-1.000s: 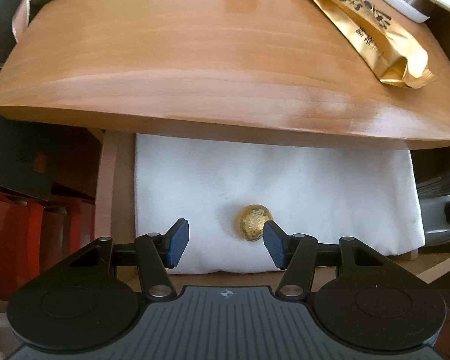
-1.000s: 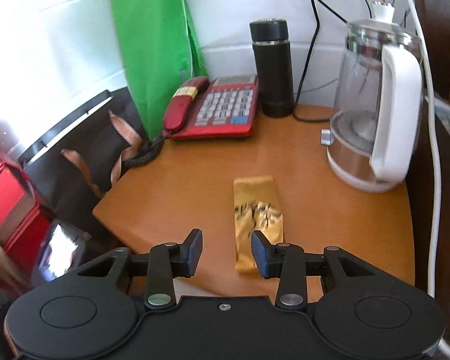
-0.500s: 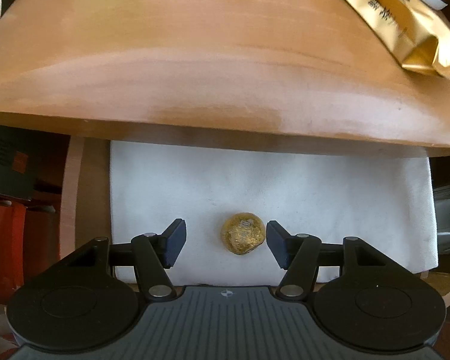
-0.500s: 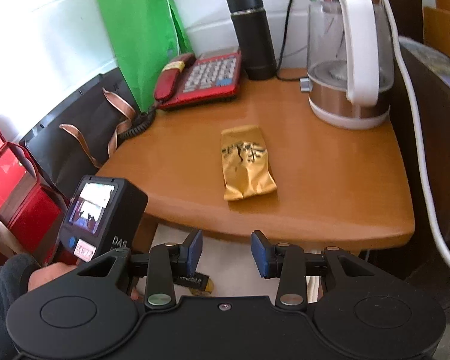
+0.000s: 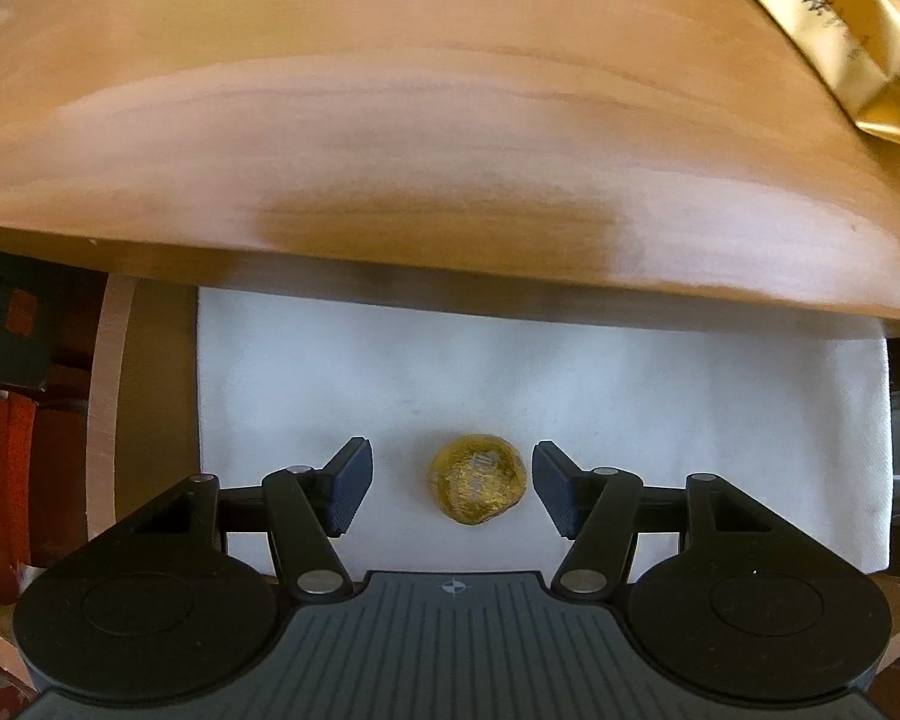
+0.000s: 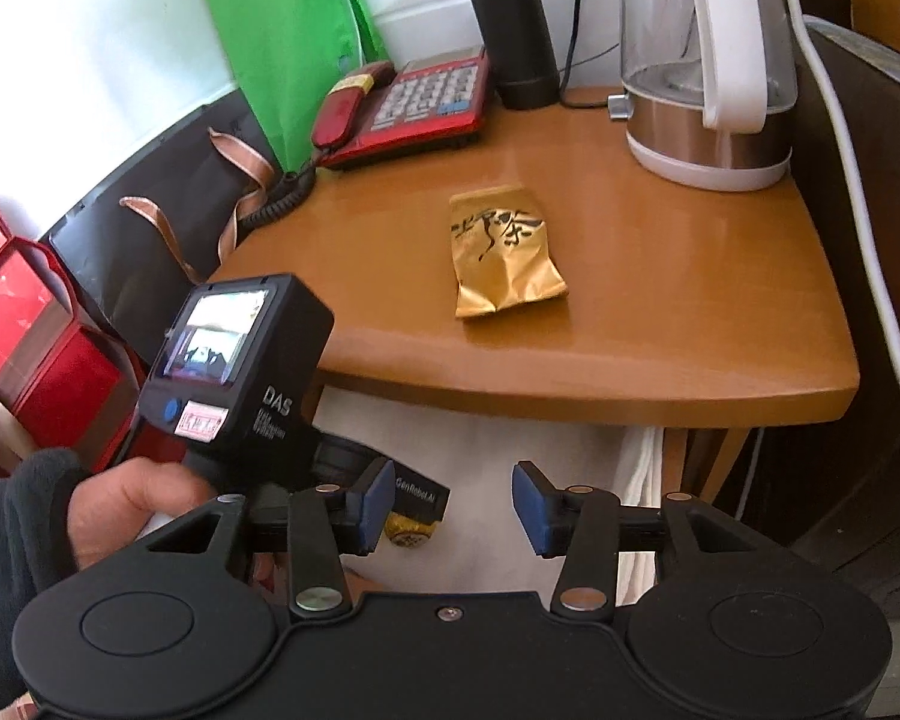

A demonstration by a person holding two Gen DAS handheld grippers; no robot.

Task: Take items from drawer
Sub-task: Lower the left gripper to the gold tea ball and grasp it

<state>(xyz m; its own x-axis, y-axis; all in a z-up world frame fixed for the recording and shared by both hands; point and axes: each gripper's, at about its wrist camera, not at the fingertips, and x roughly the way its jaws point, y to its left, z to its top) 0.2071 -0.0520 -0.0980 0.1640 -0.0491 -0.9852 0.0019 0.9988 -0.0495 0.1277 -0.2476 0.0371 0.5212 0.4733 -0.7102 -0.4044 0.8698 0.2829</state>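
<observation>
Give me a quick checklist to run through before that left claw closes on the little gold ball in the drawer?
1. Left gripper open wide: ok.
2. Gold ball between its fingers, untouched: ok.
3. Ball lying free on the white cloth: ok.
4. Tabletop edge not over the ball: ok.
5. Fingers low enough to grasp the ball: cannot tell.
6. Right gripper empty, jaws opening, out of the way: ok.

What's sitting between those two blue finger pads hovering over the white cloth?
A gold foil ball lies on the white cloth between the open left gripper pads, untouched; the left wrist view shows it.
</observation>
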